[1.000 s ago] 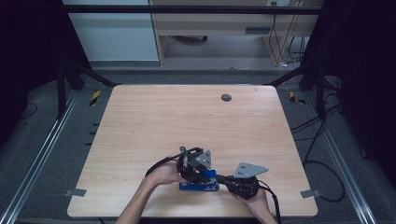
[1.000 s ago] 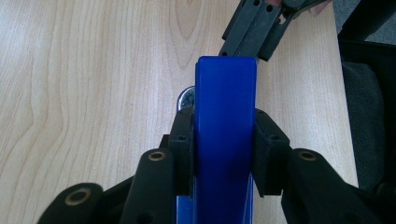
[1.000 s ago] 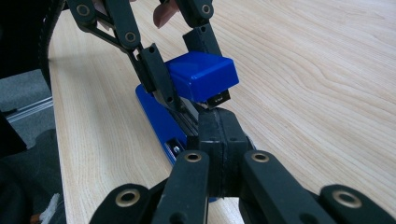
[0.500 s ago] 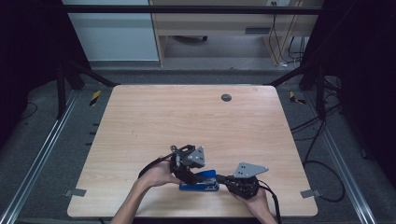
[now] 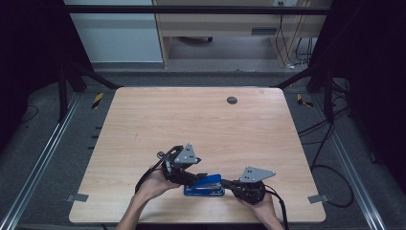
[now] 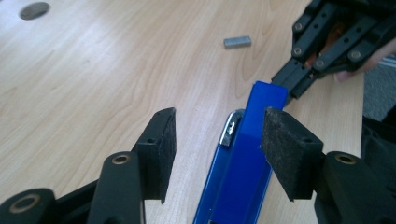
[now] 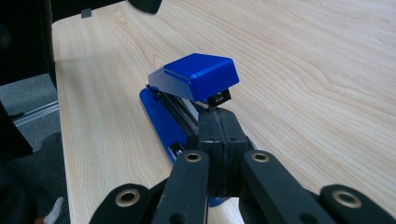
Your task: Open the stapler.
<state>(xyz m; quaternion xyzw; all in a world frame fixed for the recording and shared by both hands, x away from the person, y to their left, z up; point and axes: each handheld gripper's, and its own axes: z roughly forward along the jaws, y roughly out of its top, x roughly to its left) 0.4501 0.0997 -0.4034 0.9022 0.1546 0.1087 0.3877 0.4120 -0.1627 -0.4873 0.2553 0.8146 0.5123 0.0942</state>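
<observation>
High view: left hand-held gripper (image 5: 191,176) farther left vs. earlier

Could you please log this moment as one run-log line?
left hand-held gripper: open, straddling blue stapler | right hand-held gripper: shut at stapler's end | staple strip: loose on table
</observation>
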